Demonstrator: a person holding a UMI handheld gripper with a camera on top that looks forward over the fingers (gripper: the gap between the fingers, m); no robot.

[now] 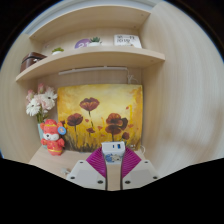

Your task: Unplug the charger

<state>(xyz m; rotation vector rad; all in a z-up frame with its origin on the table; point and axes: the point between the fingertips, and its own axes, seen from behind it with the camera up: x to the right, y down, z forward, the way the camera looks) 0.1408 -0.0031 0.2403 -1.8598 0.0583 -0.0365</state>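
Two magenta-padded fingers make up the gripper (pixel 112 165), and between their tips sits the charger (pixel 113 152), a small white block with a dark mark on its face. The pads (pixel 97 162) appear to press its left and right sides, so I judge the gripper closed on the charger, though the contact is too small to be sure of. From the gripper the charger lies straight ahead at twelve o'clock, with no sideways offset; its short body seems to run along the fingers' own line, so the pull that frees it would likely be straight back toward six o'clock. The socket itself is hidden. Just beyond, from ten to two o'clock, stands a painting of red poppies (pixel 100 112) on a yellow ground. At nine o'clock a small red figurine (pixel 51 136) sits on the worktop (pixel 50 157), pale flowers (pixel 40 100) above it. A curved shelf (pixel 95 59) carries small items at twelve o'clock, well above
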